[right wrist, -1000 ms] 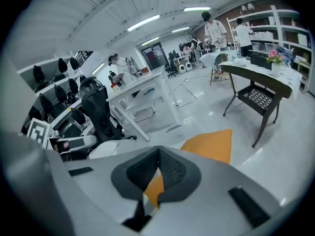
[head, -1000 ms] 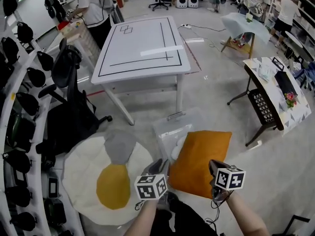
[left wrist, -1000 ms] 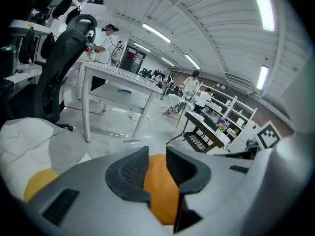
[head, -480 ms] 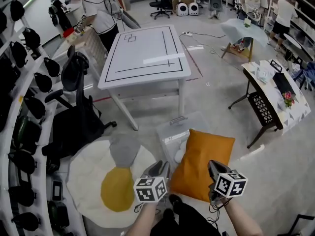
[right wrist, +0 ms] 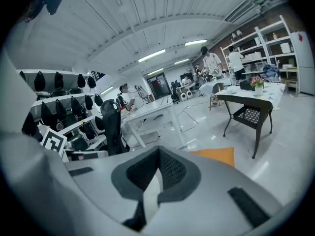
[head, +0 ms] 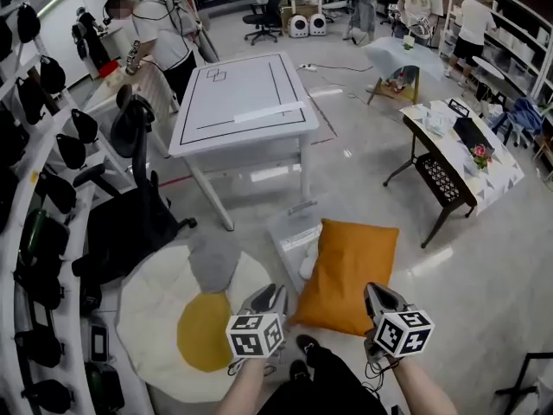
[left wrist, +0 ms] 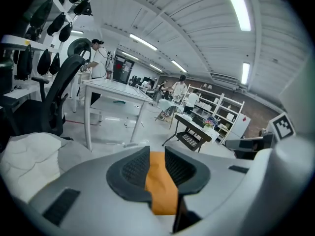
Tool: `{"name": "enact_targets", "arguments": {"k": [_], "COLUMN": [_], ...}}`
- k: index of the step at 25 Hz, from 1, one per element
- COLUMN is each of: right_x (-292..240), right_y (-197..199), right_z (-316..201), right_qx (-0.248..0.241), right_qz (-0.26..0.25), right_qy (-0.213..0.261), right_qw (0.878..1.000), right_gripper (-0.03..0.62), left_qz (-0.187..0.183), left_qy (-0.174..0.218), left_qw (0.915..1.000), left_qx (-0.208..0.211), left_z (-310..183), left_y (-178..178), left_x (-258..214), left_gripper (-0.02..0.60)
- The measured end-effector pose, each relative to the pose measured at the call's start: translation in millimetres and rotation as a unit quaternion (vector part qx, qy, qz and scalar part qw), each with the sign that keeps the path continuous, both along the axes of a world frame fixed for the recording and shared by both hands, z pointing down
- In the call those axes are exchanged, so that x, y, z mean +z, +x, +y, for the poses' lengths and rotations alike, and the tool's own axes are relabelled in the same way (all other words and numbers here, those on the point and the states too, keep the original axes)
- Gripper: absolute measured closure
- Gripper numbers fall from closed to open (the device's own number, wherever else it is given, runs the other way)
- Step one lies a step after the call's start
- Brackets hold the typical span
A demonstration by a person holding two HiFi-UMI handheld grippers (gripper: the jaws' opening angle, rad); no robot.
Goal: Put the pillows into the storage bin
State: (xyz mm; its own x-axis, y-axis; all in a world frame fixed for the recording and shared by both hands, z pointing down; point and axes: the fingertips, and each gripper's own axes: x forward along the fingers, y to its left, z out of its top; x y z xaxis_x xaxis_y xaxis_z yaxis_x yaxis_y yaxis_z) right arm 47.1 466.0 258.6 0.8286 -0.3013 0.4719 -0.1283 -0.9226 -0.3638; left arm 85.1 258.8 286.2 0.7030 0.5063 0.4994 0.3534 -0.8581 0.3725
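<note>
Pillow (head: 350, 275) hanging straight ahead of both grippers, long axis pointing away toward bin (head: 285, 234) partly under far end. Left gripper (head: 271, 294) pinching orange cloth, just now closing further; right gripper (head: 378, 294) pressed together at other near corner.

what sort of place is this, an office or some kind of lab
Most likely a shared lab or workshop rather than a plain office: a white table marked with black lines, a wall rack holding rows of black gear, and storage shelves at the back.

White table (head: 242, 102) and black office chair (head: 130, 219) stand on a grey floor (head: 354, 167) under strip lights (left wrist: 237, 6).
</note>
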Motion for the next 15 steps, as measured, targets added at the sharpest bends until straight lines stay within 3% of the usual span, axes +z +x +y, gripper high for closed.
{"name": "enact_targets", "arguments": {"k": [6, 15], "right_x": [-9, -26], "right_y": [-49, -86], "right_z": [0, 10], "right_qx": [0.030, 0.064], "right_qz": [0.010, 0.030], "right_qy": [-0.026, -0.063], "right_qw": [0.999, 0.996], "right_gripper": [0.595, 0.595], "left_qz": [0.007, 0.040], "left_qy": [-0.001, 0.018], "left_qw": [0.9999, 0.9981], "left_qx": [0.014, 0.043], "left_z": [-17, -15], "left_y": [-35, -52], "left_x": [-9, -29], "left_gripper": [0.488, 0.496]}}
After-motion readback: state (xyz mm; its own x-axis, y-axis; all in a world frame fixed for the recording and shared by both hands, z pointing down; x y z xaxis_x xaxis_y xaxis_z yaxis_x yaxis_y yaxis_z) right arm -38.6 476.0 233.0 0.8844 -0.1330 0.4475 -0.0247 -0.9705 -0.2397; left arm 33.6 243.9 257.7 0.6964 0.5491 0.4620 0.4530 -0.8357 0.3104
